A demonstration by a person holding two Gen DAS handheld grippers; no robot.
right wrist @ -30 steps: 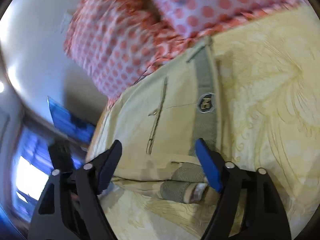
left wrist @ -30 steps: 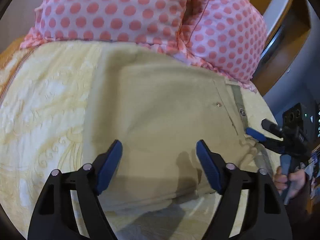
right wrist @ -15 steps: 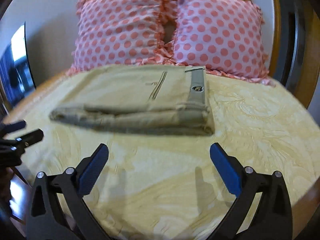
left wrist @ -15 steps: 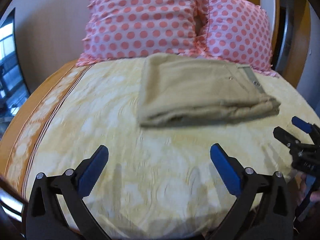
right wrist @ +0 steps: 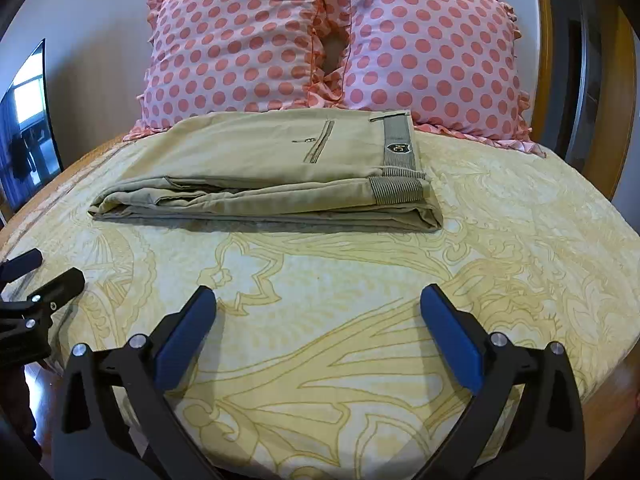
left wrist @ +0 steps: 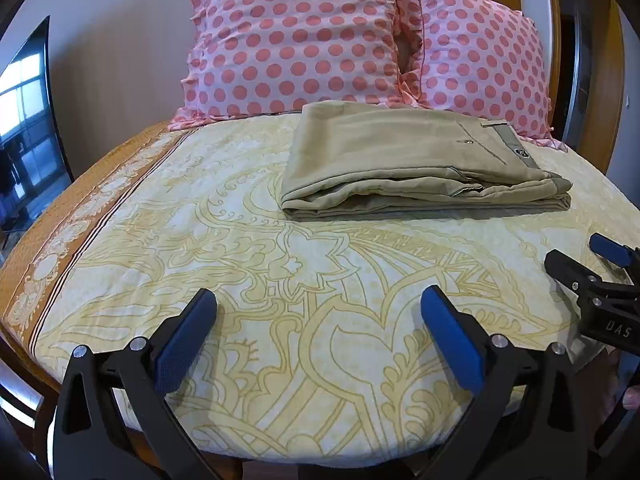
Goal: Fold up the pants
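The khaki pants (left wrist: pixel 404 160) lie folded in a flat stack on the bed, just in front of the pillows; they also show in the right wrist view (right wrist: pixel 280 168) with the grey waistband at the right. My left gripper (left wrist: pixel 318 320) is open and empty, held over the near part of the bed well short of the pants. My right gripper (right wrist: pixel 318 320) is open and empty, likewise back from the pants. The right gripper also shows at the right edge of the left wrist view (left wrist: pixel 596 268), and the left gripper shows at the left edge of the right wrist view (right wrist: pixel 36 276).
Two pink polka-dot pillows (left wrist: pixel 304 40) (right wrist: pixel 432 48) stand against the wall behind the pants. The bed has a yellow patterned sheet (left wrist: pixel 280 264) with an orange border at the left. A dark screen (left wrist: pixel 28 120) is at the far left. A wooden frame (right wrist: pixel 544 20) is at the right.
Both grippers have pulled back from the pants toward the near edge of the bed. A second ago they were right over the folded pants; the pants now lie apart from them.
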